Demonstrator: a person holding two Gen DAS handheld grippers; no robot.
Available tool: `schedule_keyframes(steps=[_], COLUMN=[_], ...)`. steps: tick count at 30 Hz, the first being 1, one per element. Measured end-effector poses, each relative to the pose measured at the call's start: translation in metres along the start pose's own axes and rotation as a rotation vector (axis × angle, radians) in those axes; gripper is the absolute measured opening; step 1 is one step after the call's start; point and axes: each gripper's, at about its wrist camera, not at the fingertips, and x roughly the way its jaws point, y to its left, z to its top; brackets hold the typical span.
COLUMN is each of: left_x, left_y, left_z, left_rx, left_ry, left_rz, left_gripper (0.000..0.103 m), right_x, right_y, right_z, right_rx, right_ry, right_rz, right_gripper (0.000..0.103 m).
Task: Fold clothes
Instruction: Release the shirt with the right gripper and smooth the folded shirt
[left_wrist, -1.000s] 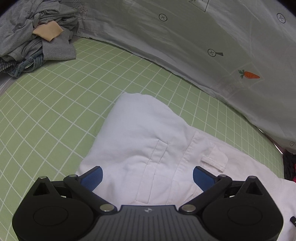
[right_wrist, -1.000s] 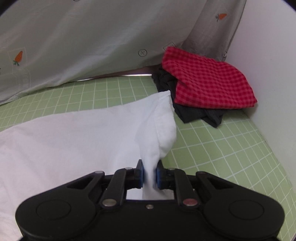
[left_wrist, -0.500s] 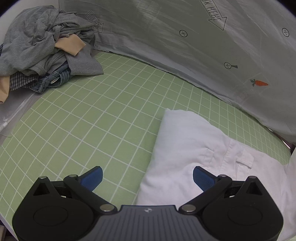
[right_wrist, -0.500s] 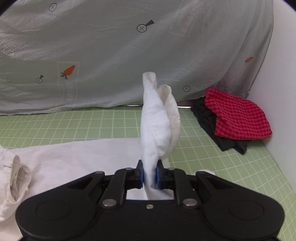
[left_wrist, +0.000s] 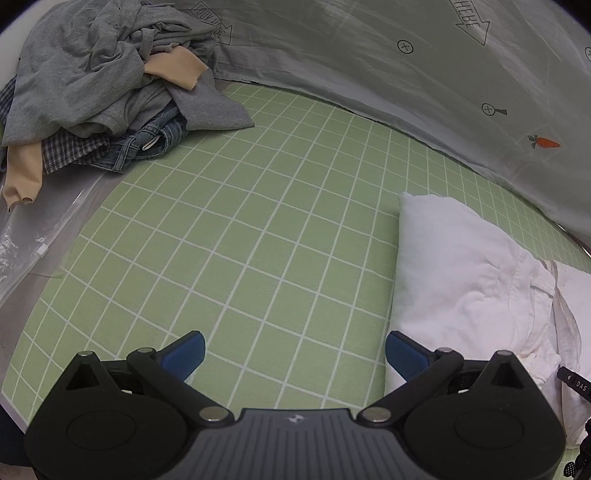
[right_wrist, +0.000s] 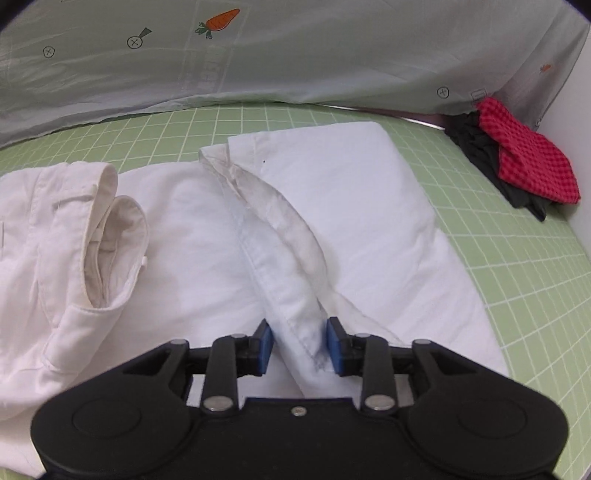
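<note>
White trousers (right_wrist: 351, 206) lie on the green grid mat, the leg end folded back over the rest toward the waistband (right_wrist: 107, 229) at the left. My right gripper (right_wrist: 300, 349) is open a little, its blue pads on either side of the leg hem (right_wrist: 295, 314), which lies loose between them. In the left wrist view the folded trousers (left_wrist: 469, 273) lie at the right. My left gripper (left_wrist: 294, 354) is wide open and empty over bare mat, its right pad beside the trousers' edge.
A heap of grey, denim and beige clothes (left_wrist: 107, 85) sits at the far left corner. A red checked cloth on dark garments (right_wrist: 524, 162) lies at the far right by a white wall. A grey printed sheet (right_wrist: 295, 55) hangs along the back.
My right gripper carried the leg end up and over onto the trousers, lowered it, and its jaws have parted. My left gripper drew away to the left off the trousers.
</note>
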Motion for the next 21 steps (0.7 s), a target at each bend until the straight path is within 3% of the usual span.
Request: schedule_keyframes(steps=[6, 11, 13, 17, 21], left_x=[0.001, 0.000, -0.001, -0.007, -0.014], left_y=[-0.016, -0.038, -0.046, -0.061, -0.071], left_z=[0.003, -0.007, -0.012, -0.029, -0.048], left_rx=[0.018, 0.020, 0.019, 0.003, -0.004], left_ry=[-0.017, -0.023, -0.024, -0.027, -0.022], left_rz=[-0.040, -0.047, -0.048, -0.035, -0.012], left_gripper=[0.102, 0.102, 0.102, 0.102, 0.102], right_x=[-0.034, -0.053, -0.045, -0.024, -0.009], right_y=[-0.014, -0.053, -0.069, -0.097, -0.118], right_z=[0.009, 0.018, 0.014, 0.000, -0.016], right_rx=[0.090, 0.134, 0.107, 0.057, 0.055], right_ry=[-0.087, -0.174, -0.168, -0.118, -0.077], right_rz=[0.070, 0.017, -0.030, -0.103, -0.102], right_gripper=[0.045, 0.060, 0.078, 0.086, 0.091])
